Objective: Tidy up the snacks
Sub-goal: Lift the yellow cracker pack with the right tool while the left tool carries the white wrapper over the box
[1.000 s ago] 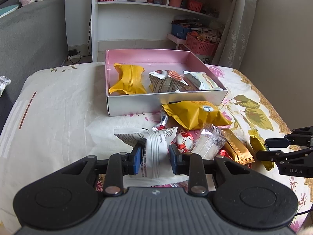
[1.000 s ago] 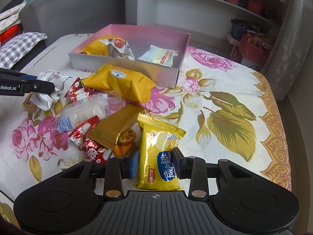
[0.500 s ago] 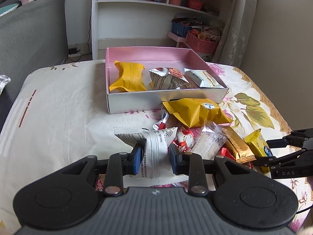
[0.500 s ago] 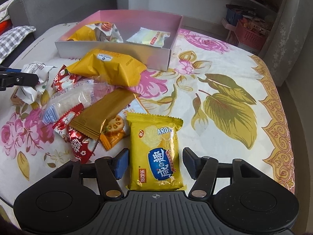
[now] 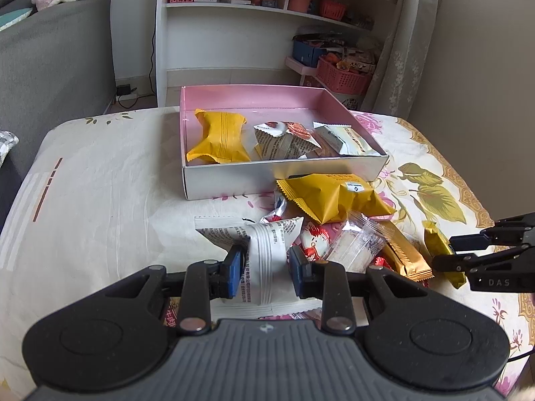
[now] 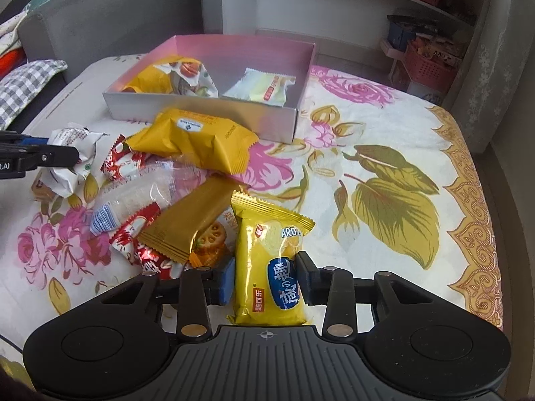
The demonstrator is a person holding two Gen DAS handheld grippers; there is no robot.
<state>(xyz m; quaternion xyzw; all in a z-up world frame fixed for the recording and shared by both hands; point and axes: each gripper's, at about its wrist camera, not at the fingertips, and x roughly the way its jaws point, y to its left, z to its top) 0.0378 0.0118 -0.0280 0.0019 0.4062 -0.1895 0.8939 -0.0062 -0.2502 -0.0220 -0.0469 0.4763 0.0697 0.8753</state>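
On a flowered cloth, a pile of snack packets lies in front of a pink box [image 5: 284, 100] that holds several snacks. My left gripper [image 5: 265, 267] is shut on a white printed packet [image 5: 267, 250] at the pile's left edge. It shows in the right wrist view too, the left gripper [image 6: 67, 148] squeezing that white packet [image 6: 73, 167]. My right gripper [image 6: 265, 277] is closing on a yellow snack packet [image 6: 271, 244], its pads pressing both sides. In the left wrist view the right gripper [image 5: 443, 252] is at the far right.
Between the grippers lie a large orange packet [image 6: 194, 143], a clear packet [image 6: 140, 193], a gold-brown packet [image 6: 187, 220] and red-and-white candies [image 6: 120, 163]. A grey sofa [image 5: 50, 60] stands at the left and white shelves [image 5: 267, 16] behind the box [image 6: 200, 107].
The right gripper's jaws opened wide around the yellow packet, then closed on it again. The left gripper and its white packet have not moved.
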